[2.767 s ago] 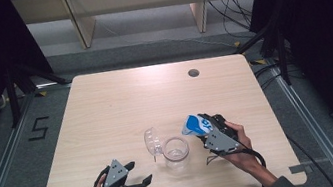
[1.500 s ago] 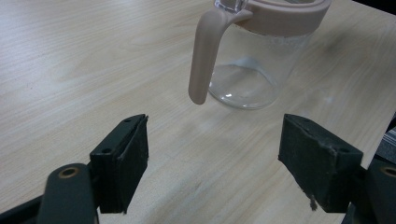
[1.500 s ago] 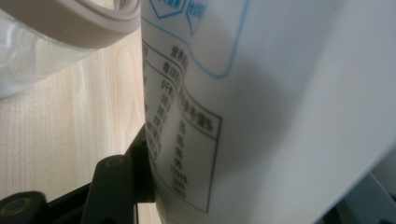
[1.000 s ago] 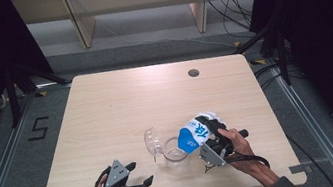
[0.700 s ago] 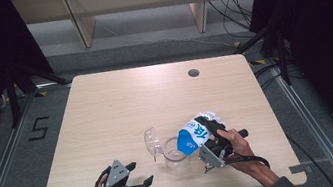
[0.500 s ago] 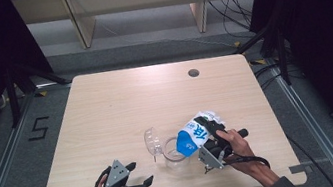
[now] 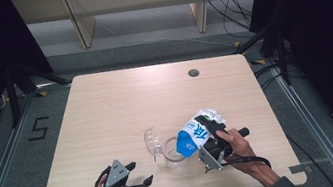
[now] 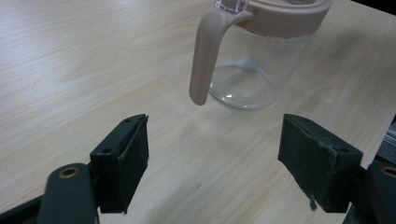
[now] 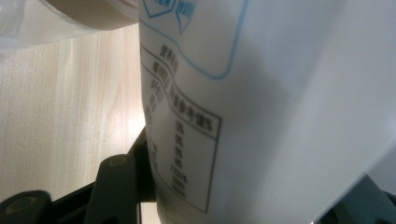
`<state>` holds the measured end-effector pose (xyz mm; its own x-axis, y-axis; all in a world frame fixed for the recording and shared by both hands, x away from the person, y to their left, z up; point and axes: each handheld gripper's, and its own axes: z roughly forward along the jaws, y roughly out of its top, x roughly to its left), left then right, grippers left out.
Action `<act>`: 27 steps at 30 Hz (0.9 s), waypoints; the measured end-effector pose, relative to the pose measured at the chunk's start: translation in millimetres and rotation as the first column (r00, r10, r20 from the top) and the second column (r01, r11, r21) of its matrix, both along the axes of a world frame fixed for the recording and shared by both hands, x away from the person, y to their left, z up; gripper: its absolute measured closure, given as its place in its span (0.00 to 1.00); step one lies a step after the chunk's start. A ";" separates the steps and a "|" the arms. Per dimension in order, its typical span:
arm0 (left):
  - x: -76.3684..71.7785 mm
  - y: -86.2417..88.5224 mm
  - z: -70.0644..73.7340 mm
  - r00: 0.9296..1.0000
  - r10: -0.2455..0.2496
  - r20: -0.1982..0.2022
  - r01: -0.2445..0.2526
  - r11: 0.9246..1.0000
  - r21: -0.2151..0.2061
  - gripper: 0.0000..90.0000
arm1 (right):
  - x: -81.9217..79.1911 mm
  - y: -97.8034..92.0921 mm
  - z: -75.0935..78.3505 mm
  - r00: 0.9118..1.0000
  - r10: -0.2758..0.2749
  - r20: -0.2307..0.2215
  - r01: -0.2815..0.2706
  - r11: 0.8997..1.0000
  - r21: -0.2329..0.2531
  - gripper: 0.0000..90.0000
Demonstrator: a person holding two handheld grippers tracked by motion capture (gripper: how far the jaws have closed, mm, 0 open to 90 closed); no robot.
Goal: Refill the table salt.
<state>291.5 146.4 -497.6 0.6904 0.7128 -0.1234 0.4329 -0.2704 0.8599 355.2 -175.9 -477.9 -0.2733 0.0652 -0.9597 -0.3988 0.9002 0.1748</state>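
A clear glass pitcher (image 7: 171,149) with a pink rim (image 8: 285,14) and pink handle (image 8: 204,56) stands near the table's front middle, its clear lid (image 7: 151,141) flipped open to the left. My right gripper (image 7: 207,133) is shut on a white and blue pouch (image 7: 192,137), tilted with its blue end over the pitcher's mouth. The pouch's printed white side (image 9: 261,107) is close up in the right gripper view. My left gripper (image 7: 134,175) rests open on the table left of the pitcher, its pads (image 8: 123,161) apart and holding nothing.
The light wooden table (image 7: 121,105) has a round cable hole (image 7: 193,73) at the back right. Dark stands and cables flank the table on both sides; shelving stands behind it.
The right gripper has carried the pouch left and tipped it over the pitcher's mouth; over the last second it has barely shifted. The left gripper has stayed still.
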 end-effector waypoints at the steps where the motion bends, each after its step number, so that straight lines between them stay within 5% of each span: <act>1: 0.2 0.7 0.3 1.000 -0.005 0.000 0.005 1.000 0.009 0.27 | 0.3 0.0 0.1 1.000 0.001 0.002 -0.001 1.000 -0.001 0.51; 4: 0.0 0.9 0.8 1.000 -0.009 0.009 0.009 1.000 0.016 0.27 | 0.1 0.4 0.0 1.000 0.000 0.013 0.000 1.000 -0.008 0.51; 5: 0.0 0.8 0.6 1.000 -0.008 0.005 0.008 1.000 0.012 0.27 | 0.1 1.3 4.3 0.999 0.017 0.041 -0.014 0.998 -0.061 0.52; 13: 0.0 0.5 0.5 1.000 -0.002 0.003 0.002 1.000 0.009 0.27 | 0.3 1.1 3.5 0.999 0.010 0.040 -0.008 0.998 -0.059 0.52; 15: 0.0 0.8 0.6 1.000 -0.004 0.005 0.004 1.000 0.012 0.27 | -1.1 0.5 -2.2 1.000 -0.010 0.005 0.010 1.000 -0.012 0.52; 27: 0.3 1.3 1.0 1.000 -0.005 0.009 0.005 1.000 0.017 0.27 | -1.3 3.3 0.9 0.997 0.032 0.065 -0.025 0.995 -0.096 0.52</act>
<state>291.8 147.7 -496.6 0.6950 0.7113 -0.1050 0.4239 -0.2874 0.8589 353.9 -172.6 -477.0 -0.2089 -0.0338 -0.9774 -0.4326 0.8995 0.0613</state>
